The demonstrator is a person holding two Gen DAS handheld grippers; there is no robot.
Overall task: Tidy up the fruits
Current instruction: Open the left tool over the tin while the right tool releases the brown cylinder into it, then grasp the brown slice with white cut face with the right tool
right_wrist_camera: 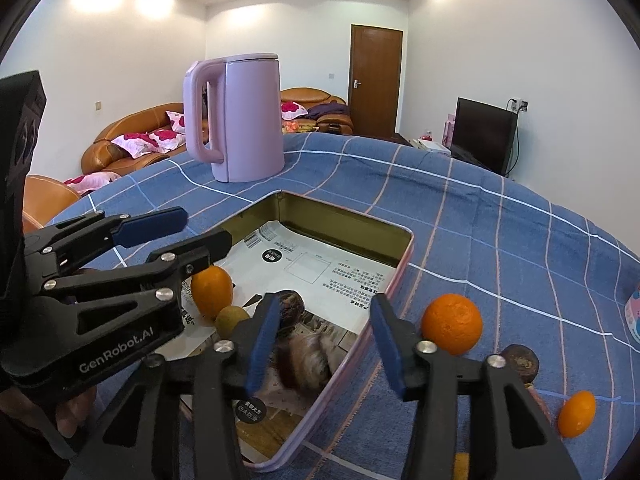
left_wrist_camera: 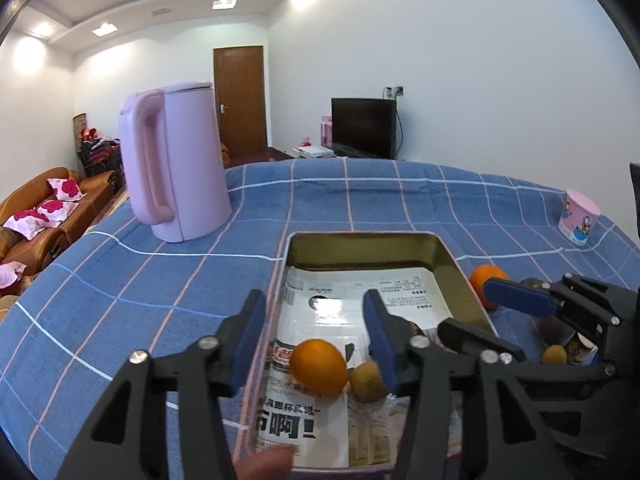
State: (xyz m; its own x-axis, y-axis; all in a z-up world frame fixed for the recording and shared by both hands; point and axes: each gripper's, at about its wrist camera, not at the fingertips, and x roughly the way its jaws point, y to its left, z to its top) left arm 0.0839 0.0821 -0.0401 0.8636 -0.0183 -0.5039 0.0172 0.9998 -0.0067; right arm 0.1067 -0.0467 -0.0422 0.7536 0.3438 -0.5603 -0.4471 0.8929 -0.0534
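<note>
Now, from my left wrist: left gripper [left_wrist_camera: 316, 336] hangs apart over the orange [left_wrist_camera: 318, 366] lying in the tin [left_wrist_camera: 362, 236]. Right wrist: right gripper [right_wrist_camera: 326, 334] gapes empty; something blurred, perhaps falling fruit, lies below. Lift clear, then fetch the loose orange [right_wrist_camera: 452, 324] on the right.

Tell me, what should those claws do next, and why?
Probably swing the right gripper over to the big orange on the cloth and close on it. Its jaws stand open with nothing gripped, fruit already lies in the tin, and that orange is still outside.
</note>
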